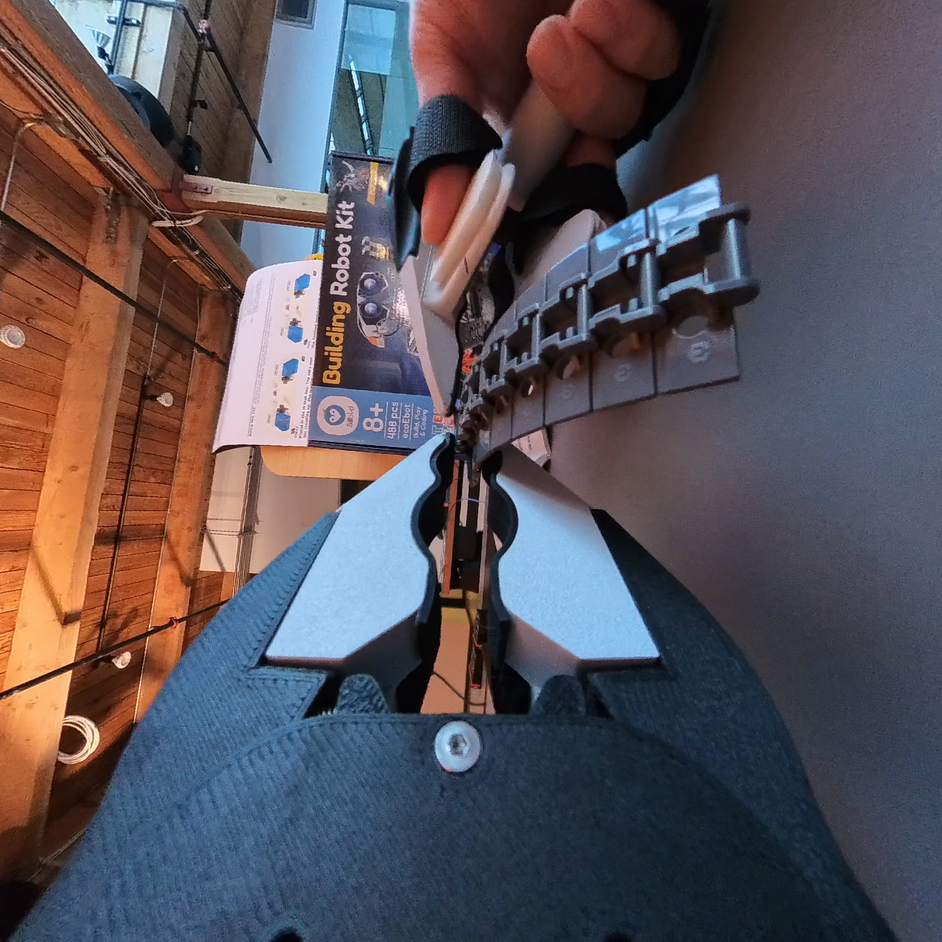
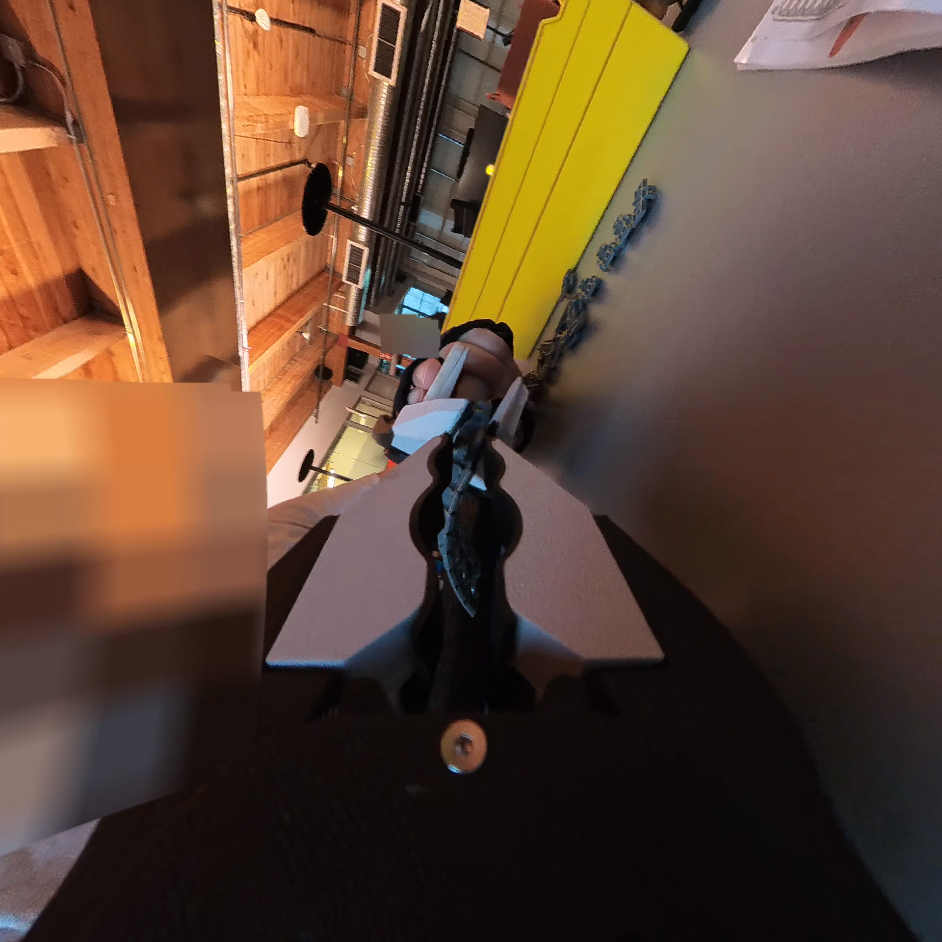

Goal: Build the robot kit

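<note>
A grey plastic track chain (image 1: 627,306) of linked segments stretches over the grey table (image 1: 815,560). My left gripper (image 1: 466,451) is shut on one end of it, with only a narrow gap between the jaws. The right gripper's white fingers (image 1: 459,270), held by a hand (image 1: 535,66), meet the chain farther along. In the right wrist view my right gripper (image 2: 466,451) is shut on the track chain (image 2: 461,540), which runs back between the jaws. The left gripper (image 2: 459,408) and the hand (image 2: 479,357) holding it sit just beyond the tips, on the same chain.
A robot kit box (image 1: 367,316) and an instruction leaflet (image 1: 275,357) stand behind the chain. More loose track pieces (image 2: 627,224) lie on the table by a yellow cabinet (image 2: 560,178). A paper sheet (image 2: 826,35) lies at the far corner.
</note>
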